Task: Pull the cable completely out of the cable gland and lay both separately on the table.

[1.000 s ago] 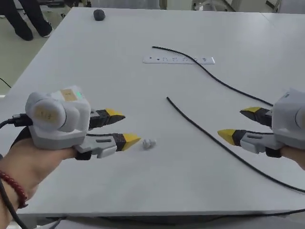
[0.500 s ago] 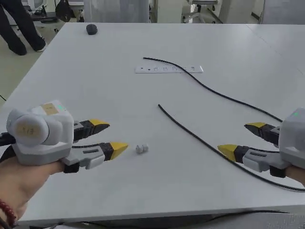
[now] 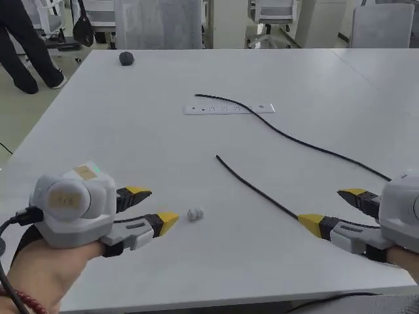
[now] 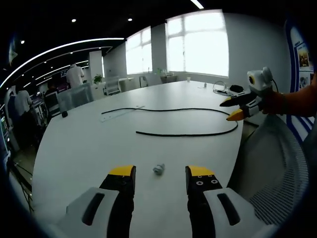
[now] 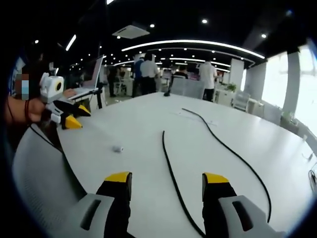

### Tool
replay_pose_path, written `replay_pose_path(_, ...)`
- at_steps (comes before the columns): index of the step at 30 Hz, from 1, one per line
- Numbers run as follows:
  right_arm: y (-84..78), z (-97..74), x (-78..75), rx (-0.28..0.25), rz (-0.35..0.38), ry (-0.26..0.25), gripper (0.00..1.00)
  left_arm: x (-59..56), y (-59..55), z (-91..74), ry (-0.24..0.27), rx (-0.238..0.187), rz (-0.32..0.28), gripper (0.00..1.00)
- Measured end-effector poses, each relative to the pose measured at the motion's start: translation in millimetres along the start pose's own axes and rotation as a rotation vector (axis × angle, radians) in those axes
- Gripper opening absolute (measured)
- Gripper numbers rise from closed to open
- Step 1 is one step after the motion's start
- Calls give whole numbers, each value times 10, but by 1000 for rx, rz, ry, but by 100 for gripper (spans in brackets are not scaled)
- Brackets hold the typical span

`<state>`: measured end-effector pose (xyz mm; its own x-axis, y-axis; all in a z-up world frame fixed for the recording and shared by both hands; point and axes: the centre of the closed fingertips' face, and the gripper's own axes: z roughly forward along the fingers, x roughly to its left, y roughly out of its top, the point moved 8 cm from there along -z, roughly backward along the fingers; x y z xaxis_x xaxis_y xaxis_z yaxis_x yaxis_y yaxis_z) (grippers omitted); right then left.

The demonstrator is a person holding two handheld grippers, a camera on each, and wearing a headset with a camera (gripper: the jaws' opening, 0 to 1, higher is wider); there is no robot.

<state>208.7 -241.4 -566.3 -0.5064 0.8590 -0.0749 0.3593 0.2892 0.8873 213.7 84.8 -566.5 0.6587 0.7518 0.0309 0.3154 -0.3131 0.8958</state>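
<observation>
A small white cable gland [image 3: 194,214] lies alone on the table, also seen as the gland [image 4: 158,169] and the gland [image 5: 117,148]. A black cable [image 3: 252,188] lies apart from it, running diagonally toward the right front edge; it shows as the cable [image 4: 188,133] and the cable [image 5: 171,173]. My left gripper [image 3: 150,208] is open, just left of the gland, nothing between its jaws [image 4: 157,171]. My right gripper [image 3: 335,208] is open above the cable's near stretch, holding nothing [image 5: 167,176].
A second, longer black cable [image 3: 288,135] curves across a white power strip [image 3: 228,108] at mid-table. A dark mouse [image 3: 126,58] sits at the far left corner. Chairs and a person's legs stand beyond the table [image 3: 131,131].
The head camera tilted up, so everything slid down in view. Both grippers drew back toward the near edge and stay open. Gland and cable lie where they were.
</observation>
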Motion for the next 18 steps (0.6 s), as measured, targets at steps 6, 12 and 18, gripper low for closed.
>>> replay_pose_path(6, -8, 47, 20, -9, -19, -26, 53, -16, -78, 28, 17, 6, -18, 40)
replay_pose_path(12, -30, 95, 21, -2, -35, -33, 50, 50, -98, 10, 40, 12, -20, 40)
replay_pose_path(18, -23, 138, 4, -1, -51, -33, 50, 84, -114, 25, 40, 14, -36, 41)
